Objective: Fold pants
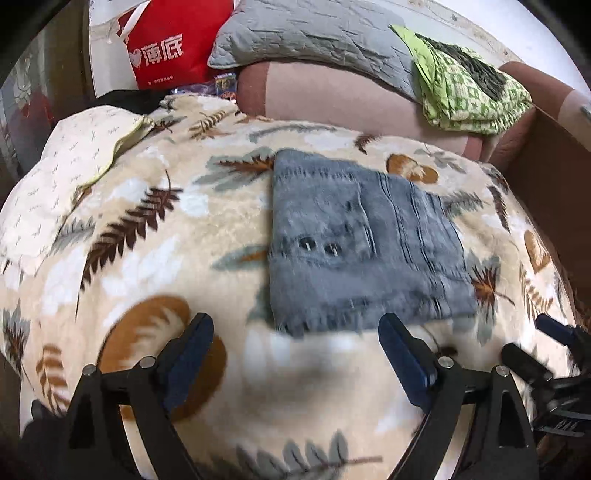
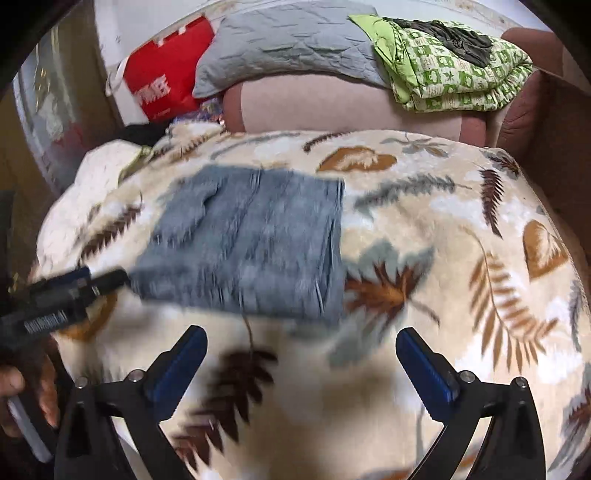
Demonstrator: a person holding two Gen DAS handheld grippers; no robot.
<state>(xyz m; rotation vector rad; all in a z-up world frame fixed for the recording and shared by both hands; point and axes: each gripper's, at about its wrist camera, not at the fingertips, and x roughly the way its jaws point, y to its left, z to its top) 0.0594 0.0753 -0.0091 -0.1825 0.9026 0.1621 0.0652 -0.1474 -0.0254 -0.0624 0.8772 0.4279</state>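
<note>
On my far left, at the back, a red bag (image 1: 166,48) with white lettering stands against the wall, and below it a cream patterned cloth (image 1: 74,158) lies bunched at the edge of the bed. The bed is covered by a fleece blanket (image 1: 147,236) printed with brown and grey leaves, and that is the surface I am working over.

My left gripper (image 1: 295,343) hangs low over the blanket with its blue-padded fingers (image 1: 199,332) spread wide and nothing between them. Just beyond it lie the pants (image 1: 362,240), grey-blue denim folded into a compact rectangle, flat on the blanket near the middle of the bed; two dark buttons show on the upper layer. Their near edge sits just ahead of my left gripper's right finger, though motion blur keeps me from telling whether it touches.

Behind the bed a grey quilted pillow (image 1: 314,33) rests on a pink cushion (image 1: 332,96), and to its right a folded green-and-white patterned blanket (image 1: 476,92) carries a dark garment on top.

From the right wrist view the pants (image 2: 251,240) sit left of centre, and the left gripper (image 2: 107,278) reaches in from the left edge, its tip at their near left corner. My right gripper (image 2: 301,343) also stands wide apart and empty, over bare blanket (image 2: 461,258) just short of the pants' near edge. In the left view its tips (image 1: 546,332) show at the right edge.
</note>
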